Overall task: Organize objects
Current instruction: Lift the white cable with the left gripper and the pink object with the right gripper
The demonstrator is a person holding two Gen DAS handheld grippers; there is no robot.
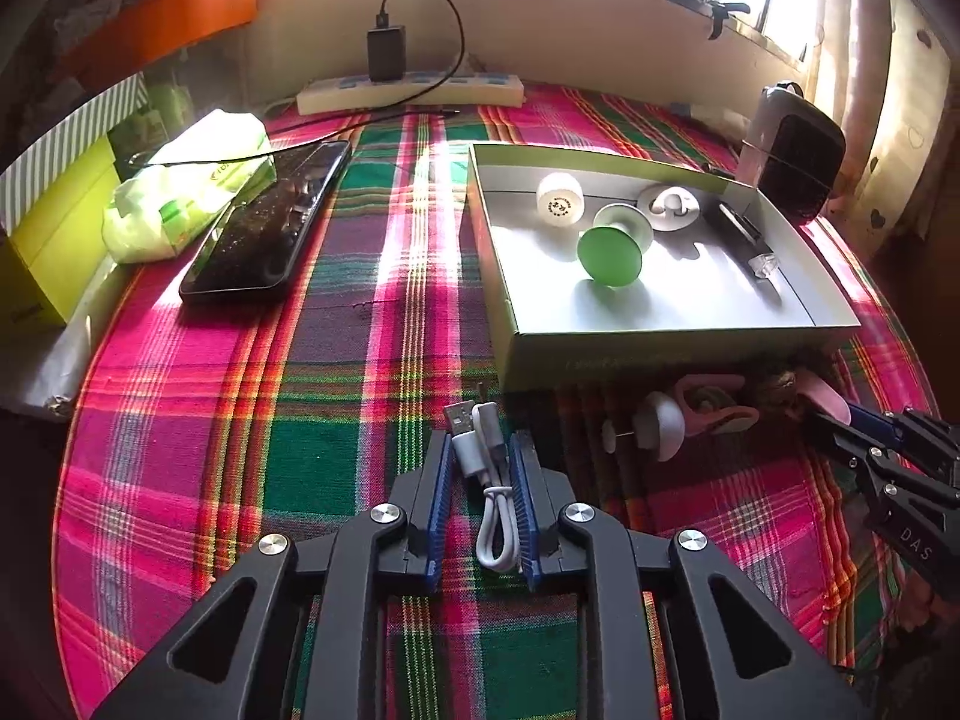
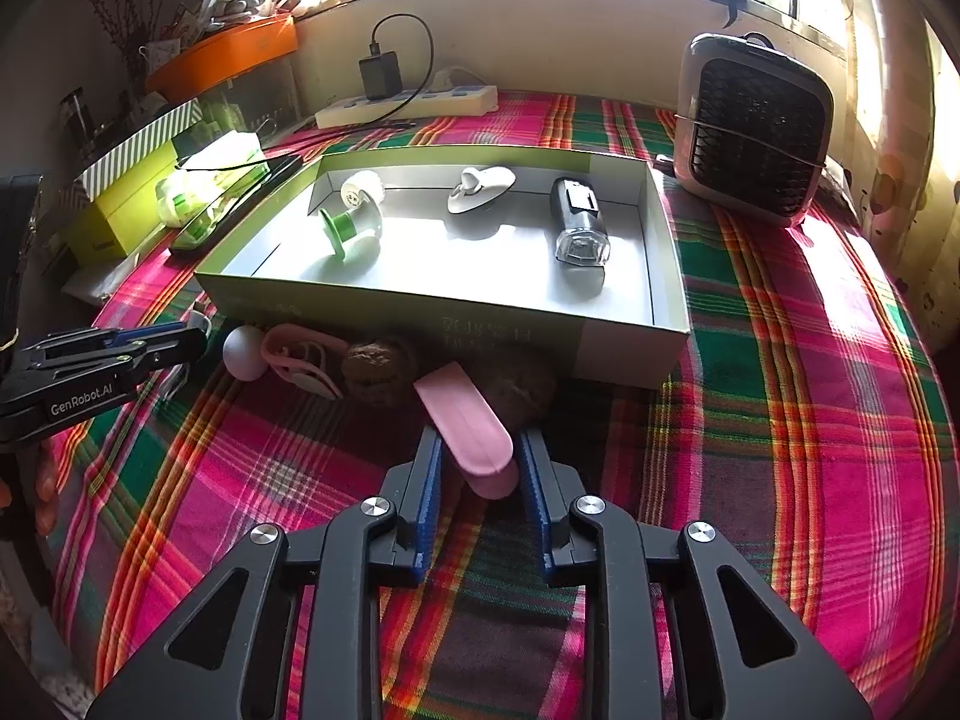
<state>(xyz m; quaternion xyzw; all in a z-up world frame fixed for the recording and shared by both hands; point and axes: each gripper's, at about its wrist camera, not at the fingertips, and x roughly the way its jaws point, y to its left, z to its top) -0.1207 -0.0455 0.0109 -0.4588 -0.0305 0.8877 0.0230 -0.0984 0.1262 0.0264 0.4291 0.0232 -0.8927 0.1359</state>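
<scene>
Left gripper (image 1: pixel 480 468): your jaws are narrowed around the white USB cable (image 1: pixel 487 480); the pads look to be touching its folded loop, plug ends sticking out forward. Treat it as held, lightly.

Right gripper (image 2: pixel 480 468): your jaws flank the pink case (image 2: pixel 465 426). The left pad seems in contact; on the right you can't tell whether the pad touches or a sliver of gap remains.

Box (image 2: pixel 624 354): open tray on the plaid cloth (image 2: pixel 810 420), already holding a green spool (image 2: pixel 348 228), a white hook (image 2: pixel 477 189) and a clear-ended black gadget (image 2: pixel 579 222).

Loose items: white knob (image 2: pixel 243 353), pink clip (image 2: pixel 303 363) and two brown lumps (image 2: pixel 378 369) sit just beside the box's near wall.

Risk, cable: it is slack and slick; a loose pinch could let the loop slide out as you lift.

Risk, case: it lies tilted, its far end near a brown lump; closing off-centre may twist it or shove the lump.

Risk, box wall: carry low and you could catch the rim and push the tray.

Risk, crowding: your two grippers work near each other; moving both to the box together invites a knock.
</scene>
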